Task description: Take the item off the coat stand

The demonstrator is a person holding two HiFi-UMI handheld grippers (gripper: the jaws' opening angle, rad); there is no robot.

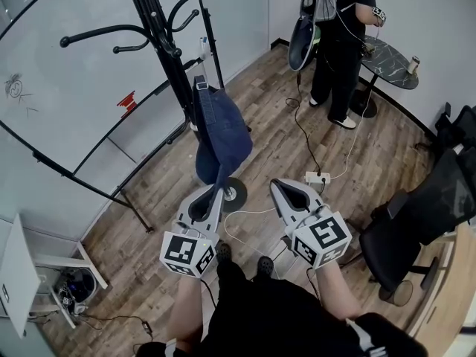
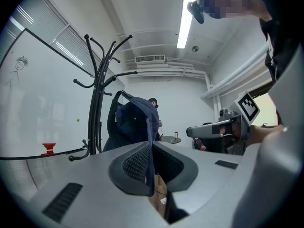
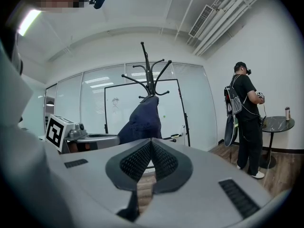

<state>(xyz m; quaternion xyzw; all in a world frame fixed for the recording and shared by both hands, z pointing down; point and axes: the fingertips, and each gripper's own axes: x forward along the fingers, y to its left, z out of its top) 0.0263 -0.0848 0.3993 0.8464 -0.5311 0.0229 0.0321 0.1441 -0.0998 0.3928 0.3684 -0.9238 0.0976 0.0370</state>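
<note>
The left gripper (image 1: 216, 189) is closed on the blue fabric bag (image 1: 221, 136): in the left gripper view a thin fold of the bag's dark blue cloth runs down between the two ribbed pads (image 2: 135, 163), which press on it from both sides. From those jaw tips the bag rises up and ahead, its bulk just beyond the gripper and its strapped top against the pole of the black coat stand (image 1: 160, 32), which stands ahead and a little to the left of the gripper. The bag (image 2: 133, 122) hangs low on the stand (image 2: 97, 108), under the curved upper hooks, and whether its strap sits on a hook cannot be told. The right gripper (image 1: 279, 185) is held just beside the left one, level with it and apart from the bag; its jaws are together with nothing between them, and past their tips in the right gripper view only floor shows near at hand, with the bag (image 3: 142, 120) and the stand (image 3: 148, 72) ahead and slightly to the left. Far ahead and to the right of both grippers a person (image 1: 342, 43) stands by a small dark round table (image 1: 390, 62). A white power strip (image 1: 317, 178) lies on the wood floor just ahead of the right gripper, and a black office chair (image 1: 424, 214) sits off to its right. A whiteboard (image 1: 74, 88) stands behind the coat stand, to the left of the left gripper.
</note>
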